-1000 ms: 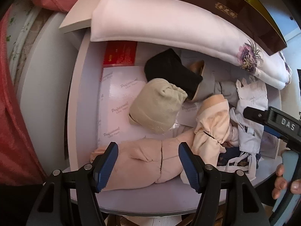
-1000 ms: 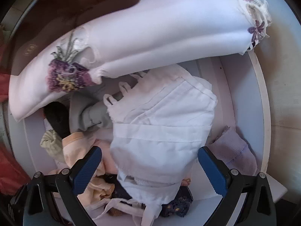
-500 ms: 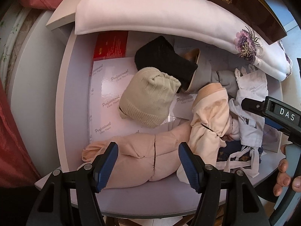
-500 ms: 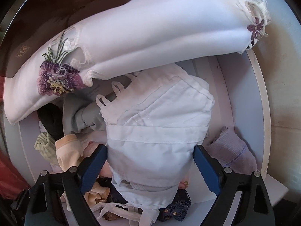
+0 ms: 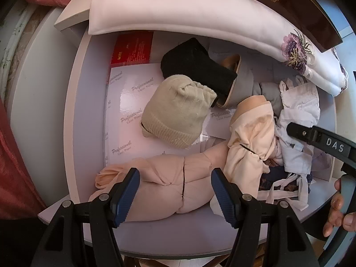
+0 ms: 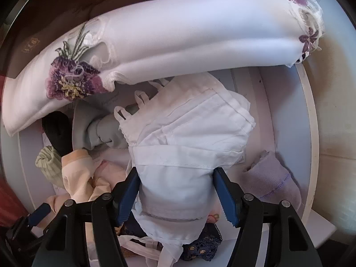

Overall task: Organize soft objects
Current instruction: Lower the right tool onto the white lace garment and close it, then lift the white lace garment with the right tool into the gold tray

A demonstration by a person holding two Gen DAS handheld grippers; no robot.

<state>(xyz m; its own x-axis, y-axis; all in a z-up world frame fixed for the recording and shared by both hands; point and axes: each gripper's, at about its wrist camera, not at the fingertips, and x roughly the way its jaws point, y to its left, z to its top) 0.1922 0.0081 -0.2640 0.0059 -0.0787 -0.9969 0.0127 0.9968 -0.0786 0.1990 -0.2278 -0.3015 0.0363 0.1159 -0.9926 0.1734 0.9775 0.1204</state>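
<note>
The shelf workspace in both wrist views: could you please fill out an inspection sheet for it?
Surface: pale lilac shelf, crowded; glossy printed paper sheets lie under the clothes.
Job's things: white folded garment; beige rolled sock; black sock; peach tights; grey garment; lilac sock; navy lace item.
Clutter: red packet; embroidered white pillow overhanging the back.
Grippers: left gripper open above the tights; right gripper closing, white garment between its pads.
Cables: nothing seen.
Surroundings: pink-red fabric at left; dark brown box on the pillow.
</note>
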